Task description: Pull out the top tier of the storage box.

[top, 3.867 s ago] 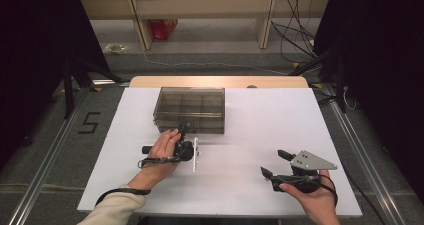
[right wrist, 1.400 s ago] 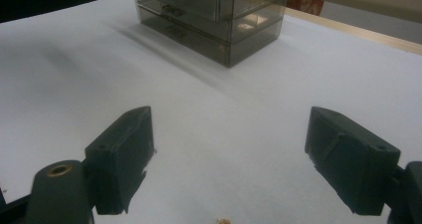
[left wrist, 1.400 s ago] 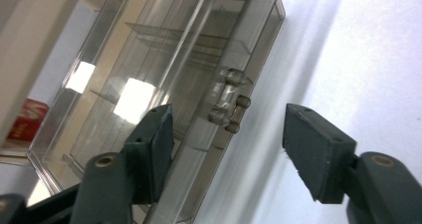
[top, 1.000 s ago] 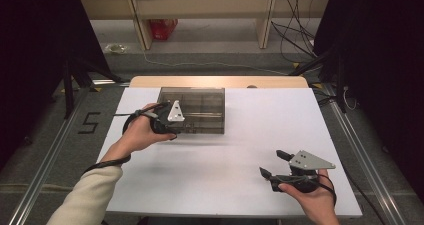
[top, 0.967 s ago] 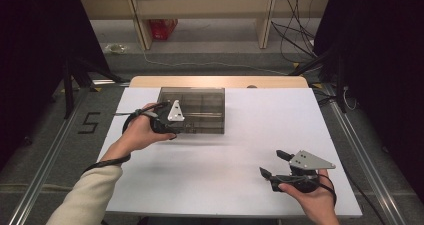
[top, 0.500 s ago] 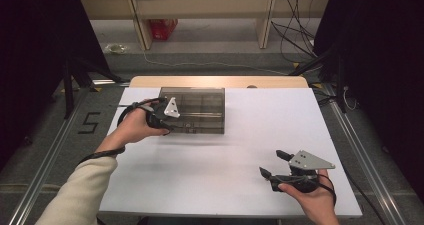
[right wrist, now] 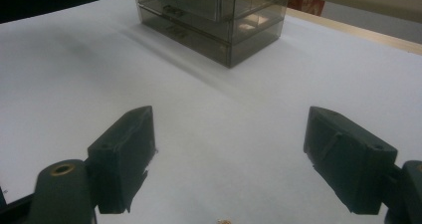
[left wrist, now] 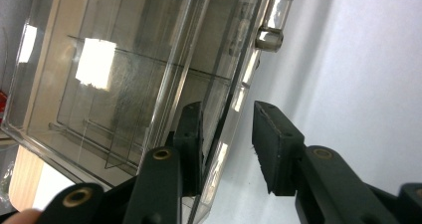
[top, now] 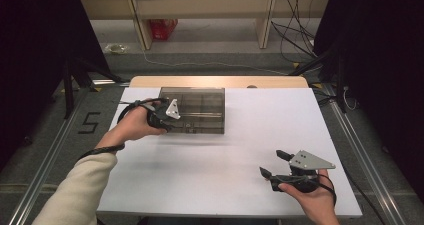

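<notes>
A smoky clear plastic drawer box (top: 197,105) stands at the back middle of the white table (top: 225,180). My left gripper (top: 173,119) is at the box's front left corner. In the left gripper view the box's (left wrist: 124,59) thin front edge runs between the jaws of this gripper (left wrist: 229,144), which have just been closing. One pad lies against the plastic, and a gap is left at the other pad. My right gripper (top: 272,163) rests open near the table's front right, held in a hand. It (right wrist: 229,154) points at the box (right wrist: 214,15) across bare table.
A wooden strip (top: 220,81) runs along the table's far edge. Beyond it are shelf legs, a red object (top: 162,29) on the floor and cables (top: 295,35). A "5" (top: 89,122) is marked on the floor at the left.
My left hand went from the table's front middle up to the box, then slid a little left along its front. Right gripper has not moved.
</notes>
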The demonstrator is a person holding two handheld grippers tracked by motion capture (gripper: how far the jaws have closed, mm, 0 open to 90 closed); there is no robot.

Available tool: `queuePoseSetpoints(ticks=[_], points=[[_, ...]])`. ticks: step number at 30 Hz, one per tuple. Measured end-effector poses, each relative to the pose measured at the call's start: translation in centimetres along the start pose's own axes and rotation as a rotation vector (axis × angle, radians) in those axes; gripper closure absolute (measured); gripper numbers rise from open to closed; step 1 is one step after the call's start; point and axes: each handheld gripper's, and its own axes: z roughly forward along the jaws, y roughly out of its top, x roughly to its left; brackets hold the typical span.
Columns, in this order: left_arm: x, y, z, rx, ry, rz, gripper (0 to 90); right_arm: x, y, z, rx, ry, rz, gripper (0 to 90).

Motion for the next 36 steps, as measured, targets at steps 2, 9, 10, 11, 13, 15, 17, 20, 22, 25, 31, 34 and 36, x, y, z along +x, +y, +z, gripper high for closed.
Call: queuePoseSetpoints(ticks=[2, 9, 10, 11, 13, 15, 17, 20, 22, 25, 31, 34, 36], points=[[0.01, 0.03, 0.10, 0.003, -0.003, 0.007, 68.9, 0.02, 0.01, 0.00, -0.002, 0.000, -0.001, 21.2], [0.40, -0.05, 0.19, 0.006, -0.014, 0.023, 74.6, 0.00, 0.01, -0.02, -0.003, 0.000, 0.002, 21.2], [0.44, -0.01, 0.18, 0.010, -0.015, 0.030, 74.8, -0.01, 0.00, -0.01, -0.003, -0.001, 0.001, 21.2], [0.49, 0.01, 0.17, 0.013, -0.019, 0.035, 75.1, -0.01, 0.00, -0.01, -0.003, -0.001, 0.001, 21.2], [0.55, 0.04, 0.18, 0.016, -0.025, 0.043, 75.7, -0.01, 0.00, -0.01, -0.003, 0.000, 0.001, 21.2], [0.60, 0.04, 0.19, 0.016, -0.031, 0.053, 76.3, 0.01, 0.01, -0.02, -0.003, 0.000, 0.002, 21.2], [0.67, 0.05, 0.19, 0.016, -0.039, 0.064, 76.9, 0.01, 0.01, -0.01, -0.003, 0.000, 0.002, 21.2], [0.78, 0.07, 0.18, 0.017, -0.052, 0.079, 78.0, 0.00, -0.01, 0.00, -0.002, 0.000, 0.002, 21.2], [0.86, 0.09, 0.14, 0.019, -0.061, 0.092, 78.9, -0.01, 0.00, 0.00, -0.003, -0.001, 0.002, 21.2], [0.90, 0.14, 0.12, 0.021, -0.069, 0.110, 79.9, 0.00, -0.01, 0.00, -0.002, 0.000, 0.001, 21.2], [0.97, 0.25, 0.08, 0.027, -0.083, 0.128, 81.1, -0.03, -0.03, 0.00, -0.002, 0.000, 0.002, 21.2], [0.94, 0.30, 0.06, 0.031, -0.082, 0.135, 81.4, -0.02, -0.03, 0.00, -0.002, 0.000, 0.002, 21.2], [0.94, 0.33, 0.05, 0.032, -0.080, 0.140, 81.6, -0.02, -0.03, -0.01, -0.001, 0.001, 0.002, 21.2]])
